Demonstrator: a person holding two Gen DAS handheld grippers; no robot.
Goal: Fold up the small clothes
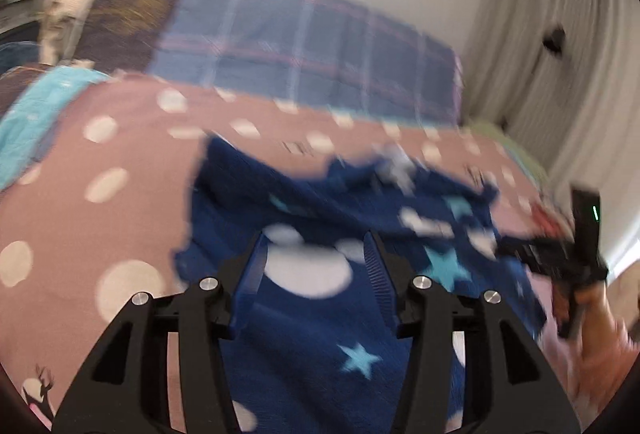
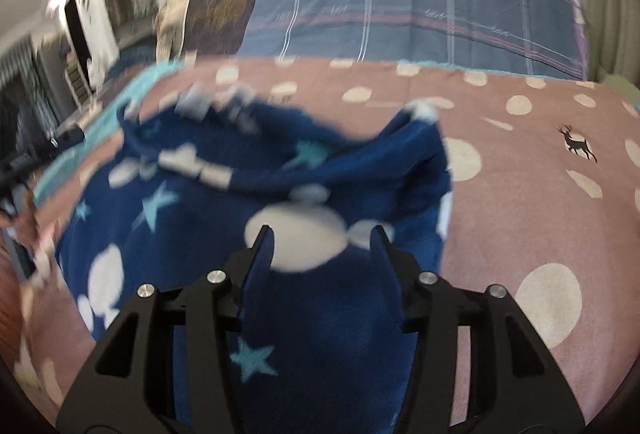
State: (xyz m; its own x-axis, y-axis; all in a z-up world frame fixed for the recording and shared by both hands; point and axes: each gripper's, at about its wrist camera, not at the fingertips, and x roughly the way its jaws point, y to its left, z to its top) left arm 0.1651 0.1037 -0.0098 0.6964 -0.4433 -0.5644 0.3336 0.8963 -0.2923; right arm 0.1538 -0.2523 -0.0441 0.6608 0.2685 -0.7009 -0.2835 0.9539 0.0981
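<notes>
On pink bedspread (image 2: 520, 193), seemingly unlabelled garment (image 2: 312, 314).

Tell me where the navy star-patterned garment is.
The navy garment lies on the pink dotted bedspread, in both wrist views, directly ahead of each gripper's fingers.

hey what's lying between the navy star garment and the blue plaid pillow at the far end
Only bare pink polka-dot bedspread lies between the navy star garment and the blue plaid pillow; nothing else rests on that strip. The right wrist view shows it most clearly.
</notes>
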